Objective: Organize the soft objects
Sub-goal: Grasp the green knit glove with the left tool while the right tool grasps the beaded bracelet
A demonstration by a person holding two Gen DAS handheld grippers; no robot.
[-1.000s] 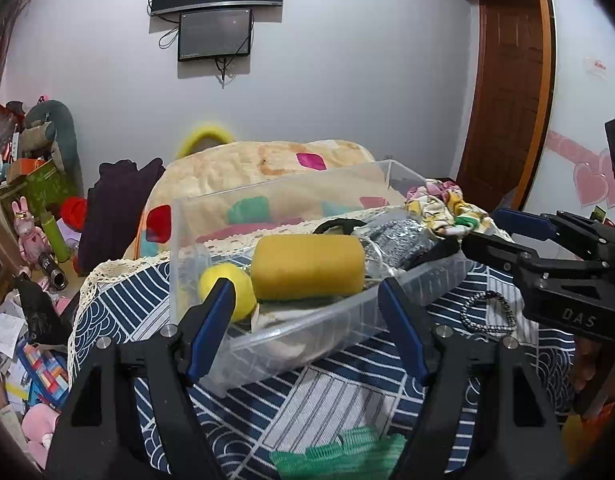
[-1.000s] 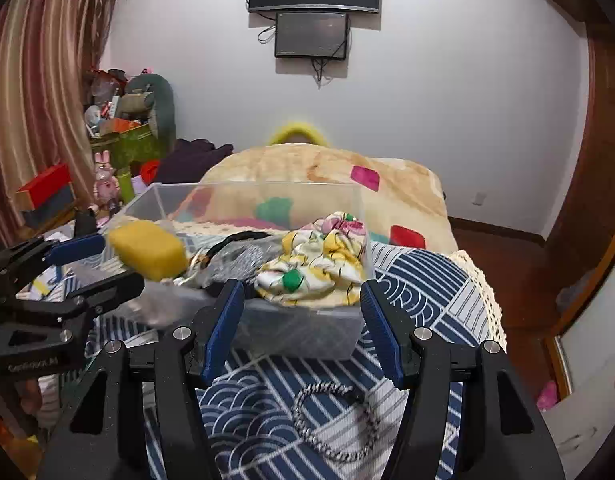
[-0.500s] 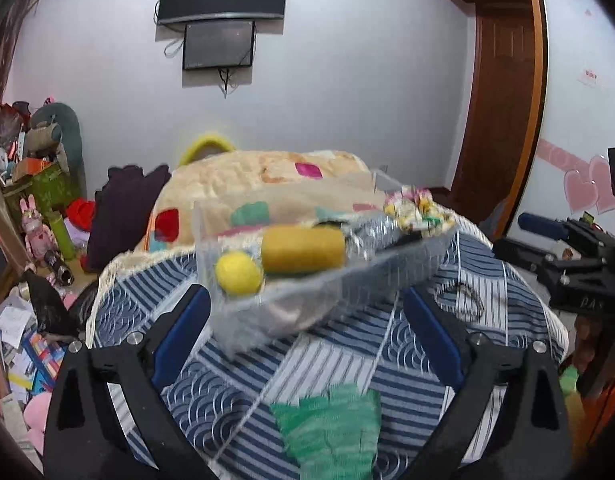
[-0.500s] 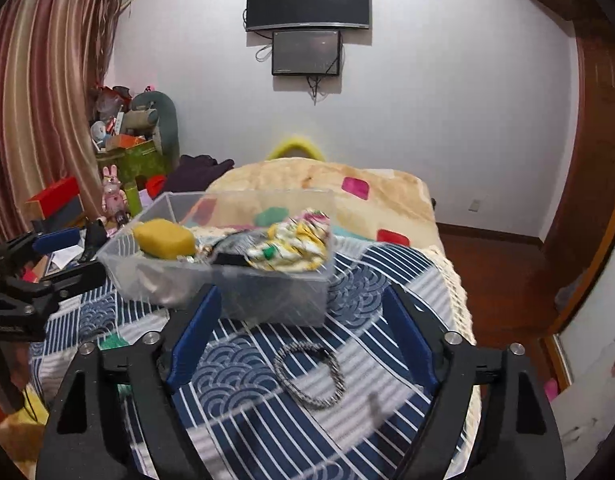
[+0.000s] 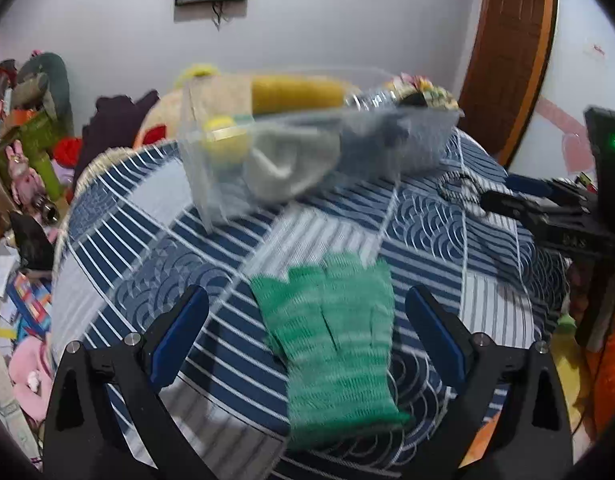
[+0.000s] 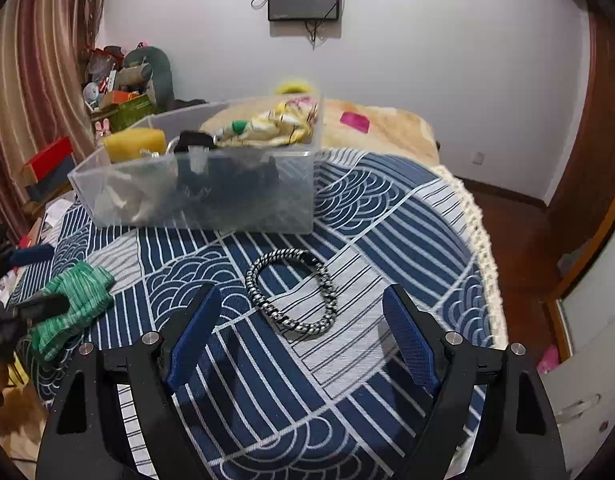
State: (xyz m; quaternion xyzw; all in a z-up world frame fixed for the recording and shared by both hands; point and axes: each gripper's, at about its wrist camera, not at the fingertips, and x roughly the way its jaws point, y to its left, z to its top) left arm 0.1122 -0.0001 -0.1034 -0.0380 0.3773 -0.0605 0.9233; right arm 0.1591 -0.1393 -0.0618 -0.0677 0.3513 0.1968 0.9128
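- The left gripper (image 5: 307,336) is held low over the blue patterned tablecloth (image 5: 427,220), pointed forward toward the clear plastic bin (image 5: 211,184).
- Its jaws are spread wide and nothing is gripped; neither blue pad (image 5: 179,336) is seen touching anything.
- A green knitted glove (image 5: 335,344) is laid flat on the cloth between the left jaws, its long axis running away from the gripper, finger ends toward the bin and cuff nearest the camera.
- The right gripper (image 6: 303,332) is likewise held low over the cloth and aimed at the bin.
- Its jaws are also spread wide, with nothing held.
- A black-and-white braided bracelet (image 6: 293,290) is laid as a closed loop just ahead of the right jaws, between their tips and the bin, apart from both pads.
- The bin is found beyond both sets of jaws; a yellow sponge (image 6: 133,145), a yellow ball (image 5: 225,140) and a floral cloth (image 6: 275,126) are seen inside.
- From the right wrist view, the glove is seen well to the left of the jaws.
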